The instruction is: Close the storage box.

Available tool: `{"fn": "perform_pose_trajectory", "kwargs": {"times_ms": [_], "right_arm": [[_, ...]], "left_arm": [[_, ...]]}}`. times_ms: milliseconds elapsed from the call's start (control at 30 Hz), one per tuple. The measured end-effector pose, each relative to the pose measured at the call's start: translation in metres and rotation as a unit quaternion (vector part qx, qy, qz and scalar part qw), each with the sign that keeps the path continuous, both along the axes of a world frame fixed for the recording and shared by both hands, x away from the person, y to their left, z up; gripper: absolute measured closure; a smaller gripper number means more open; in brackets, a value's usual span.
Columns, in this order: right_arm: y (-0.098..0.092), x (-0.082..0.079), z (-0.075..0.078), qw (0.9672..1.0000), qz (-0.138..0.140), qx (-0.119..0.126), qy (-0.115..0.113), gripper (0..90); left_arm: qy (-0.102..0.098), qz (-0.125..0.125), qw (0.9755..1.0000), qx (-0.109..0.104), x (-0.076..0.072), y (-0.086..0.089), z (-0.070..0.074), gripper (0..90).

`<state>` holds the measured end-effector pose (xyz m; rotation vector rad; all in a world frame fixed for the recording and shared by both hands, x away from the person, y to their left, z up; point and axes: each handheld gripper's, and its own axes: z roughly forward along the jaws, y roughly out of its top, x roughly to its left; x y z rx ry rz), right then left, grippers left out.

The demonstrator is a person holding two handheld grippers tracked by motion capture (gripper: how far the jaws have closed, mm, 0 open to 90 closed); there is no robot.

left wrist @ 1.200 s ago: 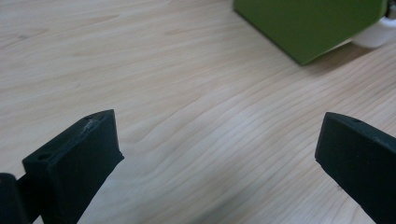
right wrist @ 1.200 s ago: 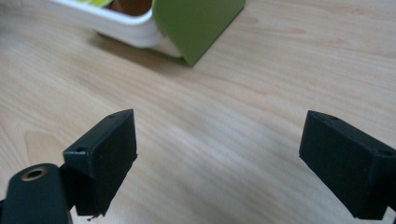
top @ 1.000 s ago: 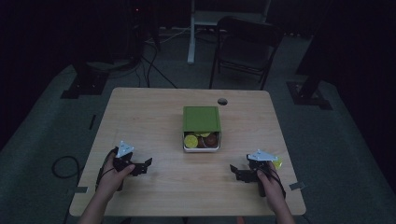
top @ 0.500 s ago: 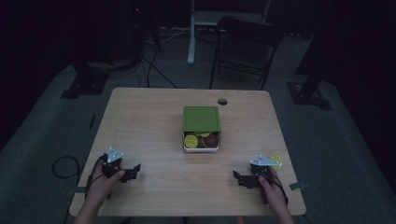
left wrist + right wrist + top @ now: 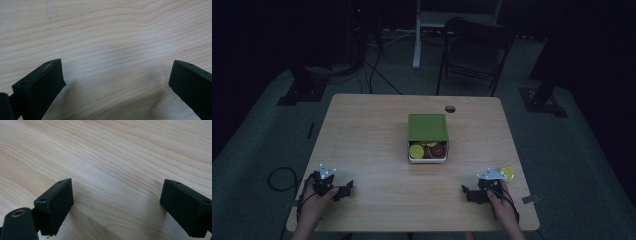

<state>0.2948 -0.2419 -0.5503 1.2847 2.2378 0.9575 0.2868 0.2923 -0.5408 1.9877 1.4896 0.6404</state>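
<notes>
The left gripper (image 5: 346, 189) rested low on the wooden worktop (image 5: 372, 135) near its front left corner, held in the person's left hand (image 5: 314, 202). In the left gripper view its two black fingers (image 5: 41, 86) stood wide apart with nothing but bare wood grain between them. The right gripper (image 5: 465, 192) sat near the front right corner in the right hand (image 5: 504, 205), and in the right gripper view its fingers (image 5: 56, 202) were likewise spread wide over bare wood, holding nothing. Both grippers pointed inward toward the middle of the worktop and lay well apart from each other. Between them and farther back, at the centre of the worktop, stood a small tin (image 5: 411, 157) with a green lid (image 5: 427, 127) slid back so that its front end lay open, showing a yellow round piece (image 5: 415, 150) and a dark reddish one (image 5: 438, 149) inside. A small yellow disc (image 5: 507, 172) lay just beside the right gripper, close to the right edge. A dark round hole (image 5: 450, 108) marked the worktop's far edge, and a folding chair (image 5: 474, 50) stood on the floor beyond
</notes>
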Motion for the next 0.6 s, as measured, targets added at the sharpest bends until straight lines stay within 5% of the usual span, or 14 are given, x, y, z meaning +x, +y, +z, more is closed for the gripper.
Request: {"fn": "perform_pose_trajectory", "kwargs": {"times_ms": [600], "right_arm": [[0.000, 0.000, 0.000, 1.0000, -0.001, 0.001, 0.001, 11.0]], "left_arm": [[0.004, 0.034, 0.9994, -0.009, -0.013, 0.015, -0.006, 0.1]]}}
